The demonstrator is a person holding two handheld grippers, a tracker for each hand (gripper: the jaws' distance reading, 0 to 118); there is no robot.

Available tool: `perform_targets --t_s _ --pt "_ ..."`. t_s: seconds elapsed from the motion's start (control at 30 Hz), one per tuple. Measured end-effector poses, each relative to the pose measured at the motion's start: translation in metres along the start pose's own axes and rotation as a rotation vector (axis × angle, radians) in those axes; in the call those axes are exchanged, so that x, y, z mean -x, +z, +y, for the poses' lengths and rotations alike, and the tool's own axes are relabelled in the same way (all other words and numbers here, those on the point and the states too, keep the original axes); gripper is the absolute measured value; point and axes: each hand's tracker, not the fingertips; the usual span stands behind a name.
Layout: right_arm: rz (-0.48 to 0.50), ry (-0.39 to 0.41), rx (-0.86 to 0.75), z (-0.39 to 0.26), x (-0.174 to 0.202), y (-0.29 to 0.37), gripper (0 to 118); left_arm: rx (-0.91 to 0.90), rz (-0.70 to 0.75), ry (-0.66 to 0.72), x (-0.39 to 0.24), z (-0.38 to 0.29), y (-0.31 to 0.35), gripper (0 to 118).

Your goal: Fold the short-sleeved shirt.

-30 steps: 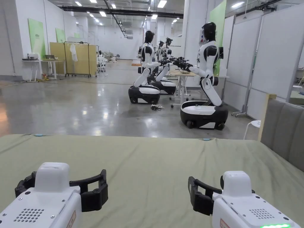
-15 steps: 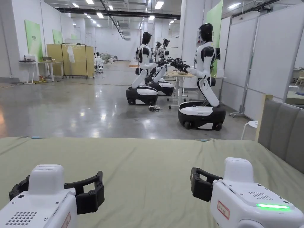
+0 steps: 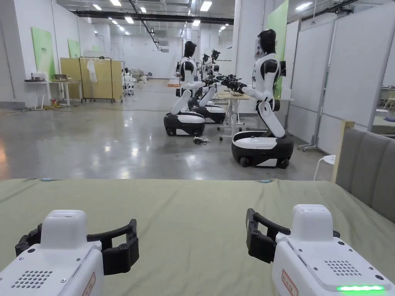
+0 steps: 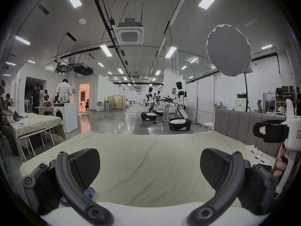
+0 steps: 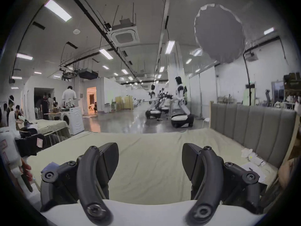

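Head view puts the left claw (image 3: 77, 246) and right claw (image 3: 293, 239) low in frame, jaws apart and empty, poised over the green bed (image 3: 193, 204), with only a blue cloth scrap (image 4: 89, 192), possibly the shirt, lower left in the left gripper view.

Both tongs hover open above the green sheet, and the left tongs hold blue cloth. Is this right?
Not quite. The left tongs hold nothing; the left gripper view shows their jaws apart and empty. Both do hover open above the green sheet, the right tongs too.
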Motion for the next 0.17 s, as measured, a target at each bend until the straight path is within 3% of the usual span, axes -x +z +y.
perform_targets --t_s 0.17 --pt "0.02 0.026 0.05 0.0038 0.0018 -0.0036 87 -0.006 0.002 -0.006 -0.0016 0.0019 0.0001 118"
